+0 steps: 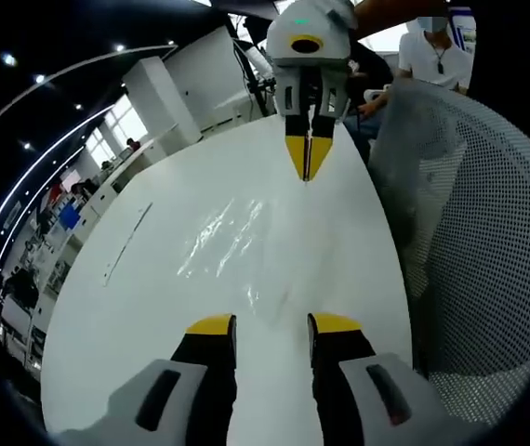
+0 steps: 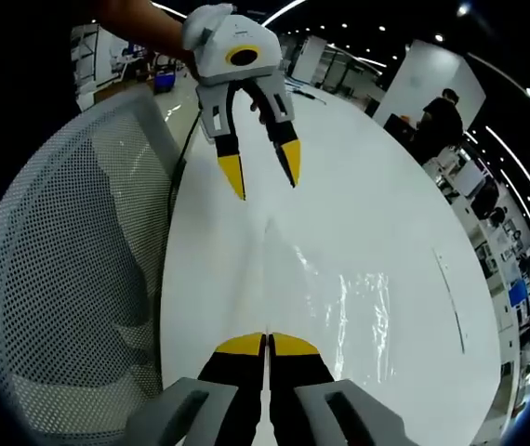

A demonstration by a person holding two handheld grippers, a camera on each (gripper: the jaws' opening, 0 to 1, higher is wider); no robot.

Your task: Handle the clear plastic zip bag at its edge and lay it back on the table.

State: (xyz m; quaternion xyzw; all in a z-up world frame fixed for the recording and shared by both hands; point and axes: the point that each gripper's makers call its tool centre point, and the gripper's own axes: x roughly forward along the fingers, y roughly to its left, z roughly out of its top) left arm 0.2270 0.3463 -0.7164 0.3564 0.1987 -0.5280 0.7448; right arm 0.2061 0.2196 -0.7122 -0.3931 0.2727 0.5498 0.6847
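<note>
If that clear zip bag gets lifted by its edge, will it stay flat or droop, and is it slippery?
The clear zip bag looks like thin film with wrinkled glints, so it will probably droop rather than stay flat. It looks empty, so likely very light. Its glossy surface on the smooth white table suggests it may slide; the right hand-held gripper, jaws shut at its edge, probably needs a firm pinch.

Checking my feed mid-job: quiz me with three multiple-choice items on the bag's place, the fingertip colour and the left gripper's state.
1. The zip bag lies on: A the white table; B the mesh chair; C the floor.
2. The left gripper has fingertips coloured: A red; B yellow; C blue.
3. The left gripper is: A shut on the bag; B shut empty; C open.
Answers: A, its glints sit on the tabletop; B, both tips show yellow; C, a clear gap separates its fingers.
</note>
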